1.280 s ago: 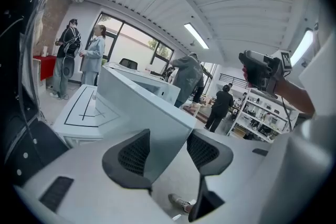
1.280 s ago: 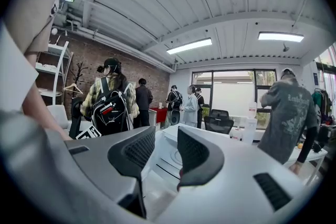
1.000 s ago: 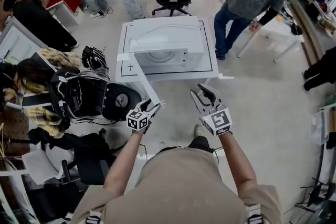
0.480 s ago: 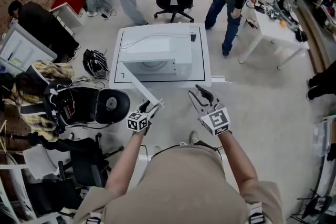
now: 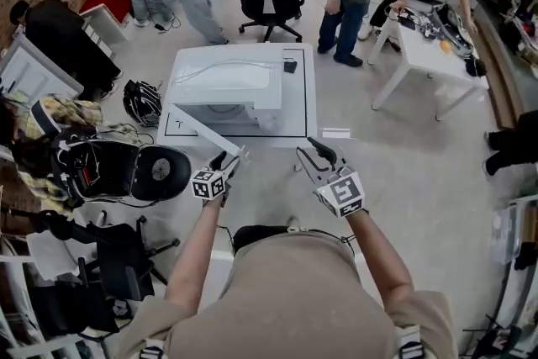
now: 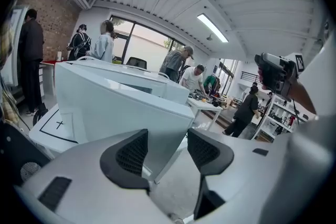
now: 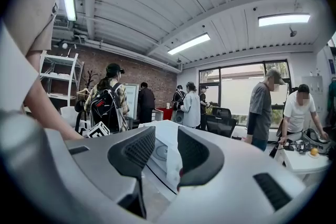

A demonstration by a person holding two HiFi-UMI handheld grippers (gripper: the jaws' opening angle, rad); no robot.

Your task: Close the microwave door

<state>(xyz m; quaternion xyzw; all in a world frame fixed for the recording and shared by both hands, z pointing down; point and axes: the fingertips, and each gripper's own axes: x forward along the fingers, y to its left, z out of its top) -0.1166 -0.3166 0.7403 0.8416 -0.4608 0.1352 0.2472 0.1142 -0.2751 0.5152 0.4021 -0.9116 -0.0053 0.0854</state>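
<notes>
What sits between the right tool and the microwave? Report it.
Only a bare strip of table before the microwave, shown in the head view; the right tool hangs open at the table's edge.

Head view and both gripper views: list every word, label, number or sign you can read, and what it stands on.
"+": a black cross drawn on the white table, inside a corner of its black outline.
Black-and-white square markers on the cubes of the left gripper and right gripper: patterns, not letters.
No words, brands or numbers can be read.
</notes>
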